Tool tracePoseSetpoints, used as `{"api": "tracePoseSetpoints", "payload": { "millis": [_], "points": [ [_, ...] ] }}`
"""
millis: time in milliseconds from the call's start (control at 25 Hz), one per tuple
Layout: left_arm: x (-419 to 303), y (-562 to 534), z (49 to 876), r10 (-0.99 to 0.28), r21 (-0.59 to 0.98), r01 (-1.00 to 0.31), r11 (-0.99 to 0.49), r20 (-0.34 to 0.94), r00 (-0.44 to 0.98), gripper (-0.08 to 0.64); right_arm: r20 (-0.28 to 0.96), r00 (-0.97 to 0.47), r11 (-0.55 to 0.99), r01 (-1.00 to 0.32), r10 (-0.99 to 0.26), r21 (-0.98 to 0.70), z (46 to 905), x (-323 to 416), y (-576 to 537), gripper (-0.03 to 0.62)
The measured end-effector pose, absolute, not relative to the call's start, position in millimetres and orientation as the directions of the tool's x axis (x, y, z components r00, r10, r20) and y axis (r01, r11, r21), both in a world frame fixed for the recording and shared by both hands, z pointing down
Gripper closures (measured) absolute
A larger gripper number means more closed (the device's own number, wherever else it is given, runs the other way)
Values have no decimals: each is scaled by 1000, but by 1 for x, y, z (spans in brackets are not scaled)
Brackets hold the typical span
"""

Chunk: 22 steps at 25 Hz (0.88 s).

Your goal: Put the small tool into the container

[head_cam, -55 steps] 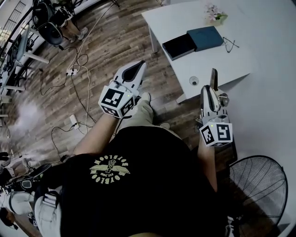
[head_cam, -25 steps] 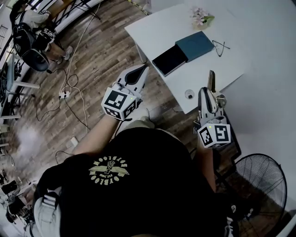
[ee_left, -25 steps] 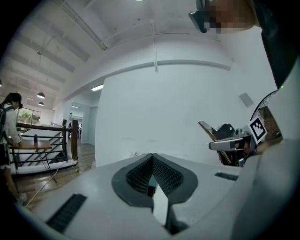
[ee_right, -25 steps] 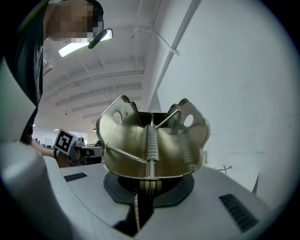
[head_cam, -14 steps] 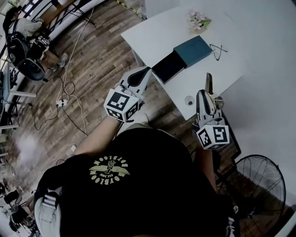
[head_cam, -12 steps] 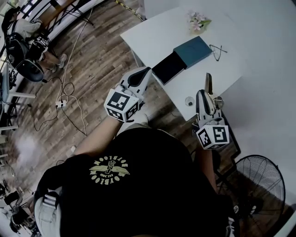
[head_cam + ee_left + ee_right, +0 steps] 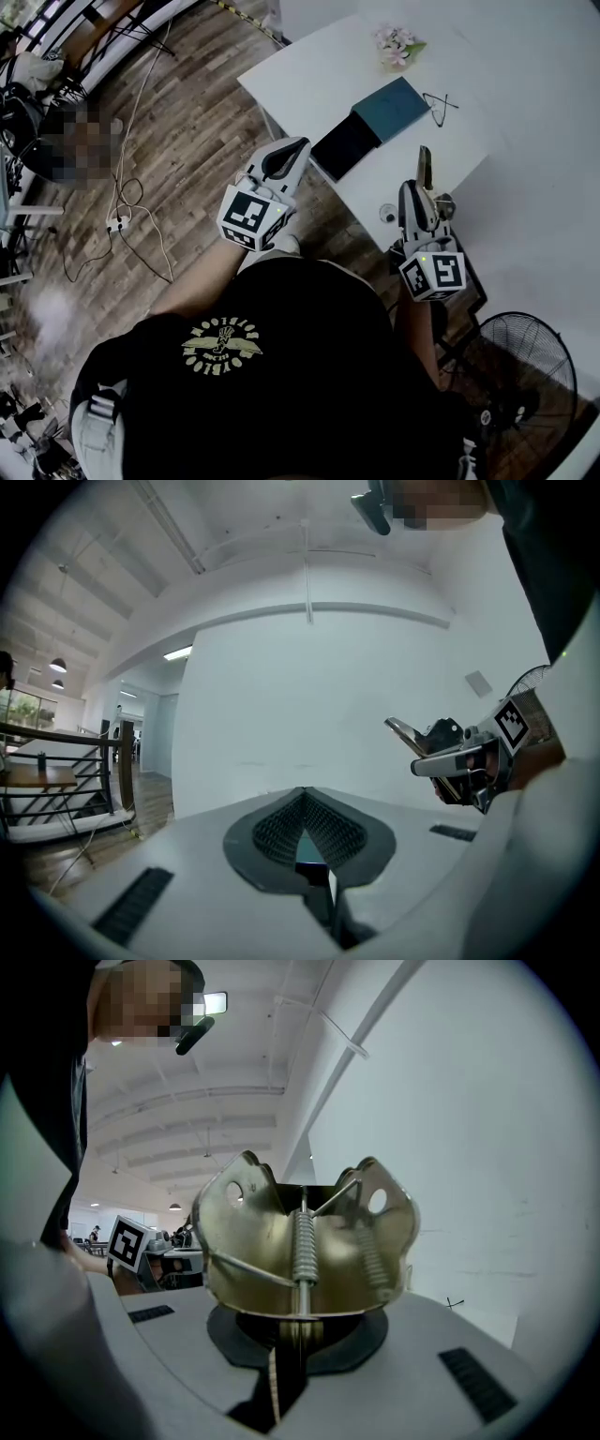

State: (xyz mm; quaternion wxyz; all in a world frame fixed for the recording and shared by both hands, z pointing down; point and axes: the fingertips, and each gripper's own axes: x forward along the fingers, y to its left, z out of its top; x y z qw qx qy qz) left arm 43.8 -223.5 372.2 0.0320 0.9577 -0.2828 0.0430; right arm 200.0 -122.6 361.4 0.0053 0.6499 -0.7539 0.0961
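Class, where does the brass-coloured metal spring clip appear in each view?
Head view: brass-coloured metal spring clip stands upright, right of centre.
Left gripper view: clip at right of centre.
Right gripper view: clip fills the centre.
Shared landmark: right tongs, shut on it.

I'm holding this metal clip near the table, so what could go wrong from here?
The right gripper holds the metal clip in its jaws by one thin end only, so it might swivel or slip out. The open dark box lies near the table edge; a careless drop could miss it or nudge it off.
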Motion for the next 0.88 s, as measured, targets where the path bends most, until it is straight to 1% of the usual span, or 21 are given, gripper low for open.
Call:
{"api": "tracePoseSetpoints", "payload": {
  "millis": [280,440,680,880],
  "points": [
    [30,-254,374,-499,56,-504,-862,84,863,552,133,-120,106,-989,-984,-107,358,183,-157,565],
    [24,-265,381,-491,80,-496,-864,78,868,552,155,-107,91,-990,-982,-104,365,174,-168,565],
    [21,-279,398,-497,125,-507,-853,101,862,552,190,-114,95,-990,-975,-103,375,172,-178,565],
    [29,-281,416,-493,143,-511,-848,146,858,552,220,-127,101,-987,-967,-126,389,181,-187,565]
  ]
}}
